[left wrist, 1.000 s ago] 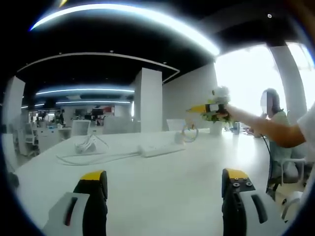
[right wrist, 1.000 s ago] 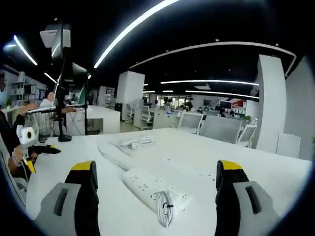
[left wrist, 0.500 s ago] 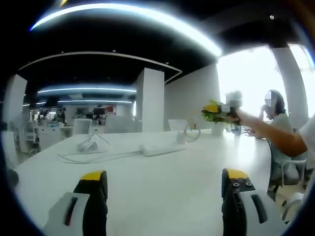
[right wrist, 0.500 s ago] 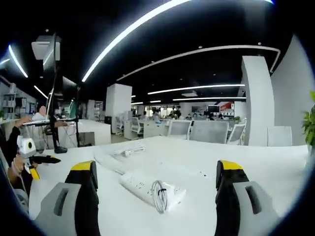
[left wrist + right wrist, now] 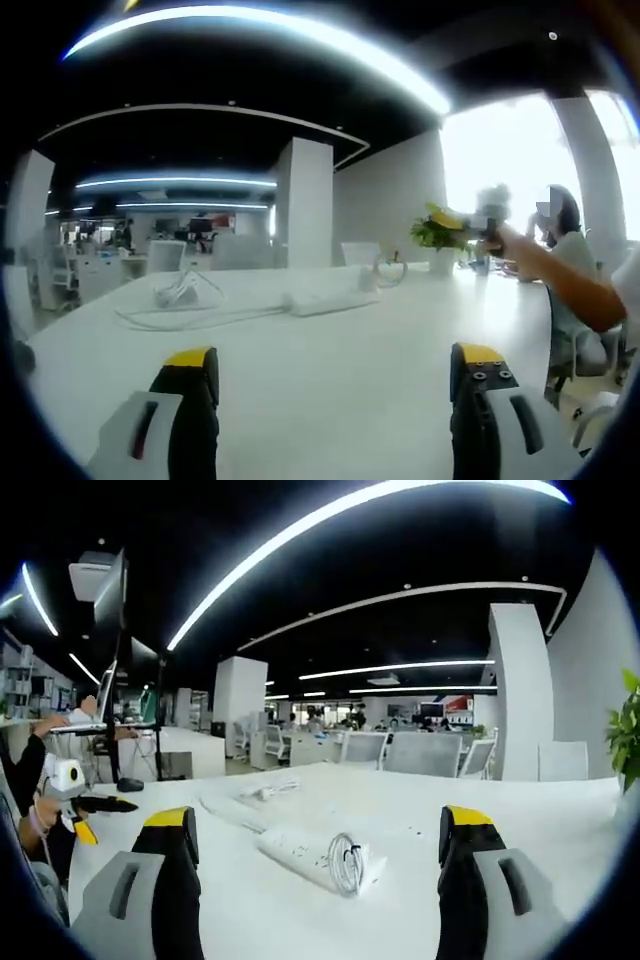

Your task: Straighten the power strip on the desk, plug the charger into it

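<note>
While neither tool has yet touched anything, the layout already says which hand should lead. Seen in the left gripper view, the left tool (image 5: pixel 335 390) hangs low over the white desk (image 5: pixel 330 350) with its jaws wide apart and nothing between them; the charger (image 5: pixel 178 292), a small pale lump with a loop of cable, sits far off at about 11 o'clock, and the power strip (image 5: pixel 325 301) lies well beyond the jaws at roughly 12 o'clock, its long axis running across the view from 9 to 3 o'clock. Further right in that view, at about 2 o'clock, the right tool (image 5: pixel 470 222) is held up in the air by a person's hand, blurred, well clear of the desk. In the right gripper view, the left tool (image 5: pixel 85 815) shows at 9 o'clock near the desk edge, the charger (image 5: pixel 268 791) lies at 11 o'clock behind a long run of cable, and the power strip (image 5: pixel 318 854) sits just ahead at 12 o'clock, slanting from 10 towards 4 o'clock, with a coiled cord (image 5: pixel 347 863) at its nearer end. The right tool (image 5: pixel 315 880) is spread open and empty. I judge it the nearer one for squaring the strip, though the fisheye makes distance hard to trust.
</note>
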Motion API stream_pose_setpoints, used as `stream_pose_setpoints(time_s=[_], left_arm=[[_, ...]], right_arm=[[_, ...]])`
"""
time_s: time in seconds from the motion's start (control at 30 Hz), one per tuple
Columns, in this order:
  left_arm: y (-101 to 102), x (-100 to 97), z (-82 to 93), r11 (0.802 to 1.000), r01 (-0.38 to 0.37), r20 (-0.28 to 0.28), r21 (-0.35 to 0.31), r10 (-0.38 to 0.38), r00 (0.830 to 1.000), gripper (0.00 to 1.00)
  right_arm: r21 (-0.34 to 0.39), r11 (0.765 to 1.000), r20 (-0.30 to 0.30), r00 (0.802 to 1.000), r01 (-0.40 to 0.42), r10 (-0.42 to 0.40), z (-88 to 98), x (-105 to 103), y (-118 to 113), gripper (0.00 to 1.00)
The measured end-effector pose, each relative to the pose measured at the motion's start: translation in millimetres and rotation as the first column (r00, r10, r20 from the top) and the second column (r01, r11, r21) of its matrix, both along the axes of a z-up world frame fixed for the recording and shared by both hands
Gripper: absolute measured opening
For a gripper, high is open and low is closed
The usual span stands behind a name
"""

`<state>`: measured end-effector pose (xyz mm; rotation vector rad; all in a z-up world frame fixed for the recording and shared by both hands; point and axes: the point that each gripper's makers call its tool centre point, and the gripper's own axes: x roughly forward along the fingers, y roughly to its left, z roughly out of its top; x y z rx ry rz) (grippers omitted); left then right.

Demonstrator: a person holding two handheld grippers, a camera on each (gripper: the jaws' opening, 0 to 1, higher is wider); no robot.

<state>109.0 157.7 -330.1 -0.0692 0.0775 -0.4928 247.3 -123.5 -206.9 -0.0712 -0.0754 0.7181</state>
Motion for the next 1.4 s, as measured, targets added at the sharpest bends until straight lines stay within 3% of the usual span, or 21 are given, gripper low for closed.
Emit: stream_pose_setpoints(time_s=[0.53,1.17,1.4], left_arm=[[-1,0.5,0.9,1.0,0.0,0.006,-0.01,0.0,1.0,0.98],[-1,2.8,-2.7,1.0,0.002,0.0,-0.008,-0.002,1.0,0.98],[-1,4.3,-2.7,1.0,0.001,0.0,-0.01,-0.001,1.0,0.98]], right_arm=[[0.019,1.0,-0.004,1.0,0.024,-0.024,-19.2,-35,-11,1.0],[0.036,0.997,0.017,0.998,0.063,-0.064,-28.0,-72,-28,1.0],[0.032,0.996,0.002,0.996,0.087,-0.087,-46.0,-82,-33,1.0]])
